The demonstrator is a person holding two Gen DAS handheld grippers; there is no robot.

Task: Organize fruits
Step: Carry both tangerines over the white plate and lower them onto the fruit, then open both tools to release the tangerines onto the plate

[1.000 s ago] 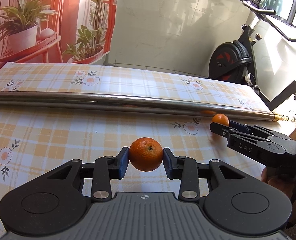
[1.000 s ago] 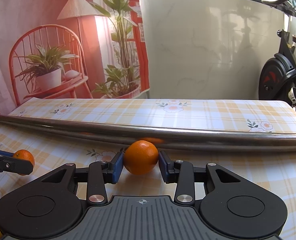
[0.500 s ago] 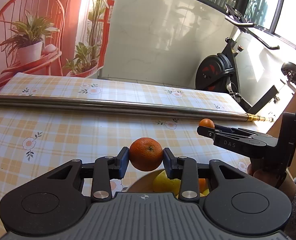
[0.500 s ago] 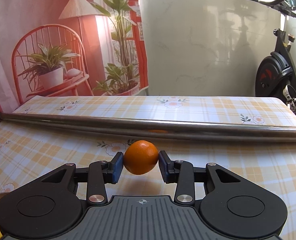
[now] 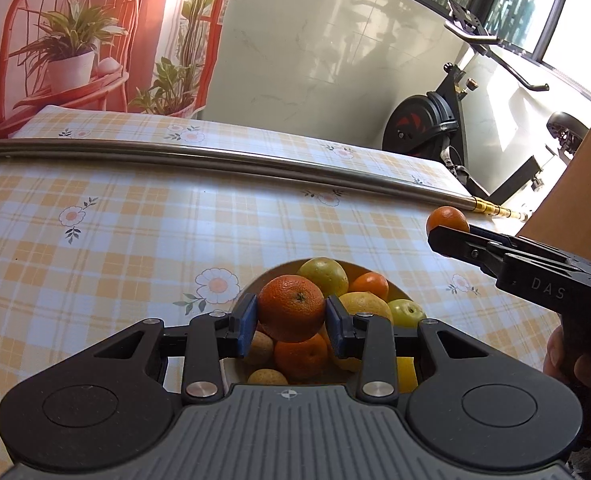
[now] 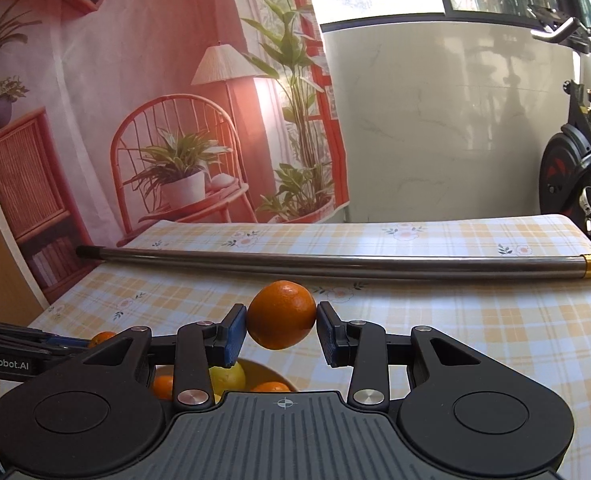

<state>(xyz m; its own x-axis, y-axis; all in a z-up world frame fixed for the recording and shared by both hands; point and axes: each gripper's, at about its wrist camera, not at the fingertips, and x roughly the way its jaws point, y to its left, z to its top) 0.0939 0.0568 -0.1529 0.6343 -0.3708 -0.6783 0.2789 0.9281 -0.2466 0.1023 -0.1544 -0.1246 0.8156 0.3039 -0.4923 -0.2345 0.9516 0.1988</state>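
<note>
Left wrist view: the left gripper (image 5: 291,316) is seen with an orange (image 5: 291,307) clamped between its two blue-padded fingers (image 5: 246,322), which are closed onto the sides of the fruit. Just below and beyond the fingers a bowl (image 5: 255,286) is found, and it is filled with other fruits: a yellow-green one (image 5: 324,276) ahead of the fingers, a small orange one (image 5: 371,285) and a green one (image 5: 407,313) to the right of them, and another orange one (image 5: 300,354) directly under the held orange. The held orange is kept in the air above this pile; whether it touches the fruits under it cannot be told.

To the right of the fingers the right gripper (image 5: 447,232) is seen from the side, with a second orange (image 5: 447,220) at its tip.

In the right wrist view this second orange (image 6: 281,315) is gripped between the fingers (image 6: 231,334) of the right gripper (image 6: 281,330), closed on both its sides and held above the table (image 6: 475,320). Under the fingers part of the bowl (image 6: 271,372) with its fruits is visible, and to the left the left gripper (image 6: 71,343) appears.

Beyond both pairs of fingers a long metal pole (image 5: 223,162) is laid across the checked tablecloth (image 5: 115,240).
</note>
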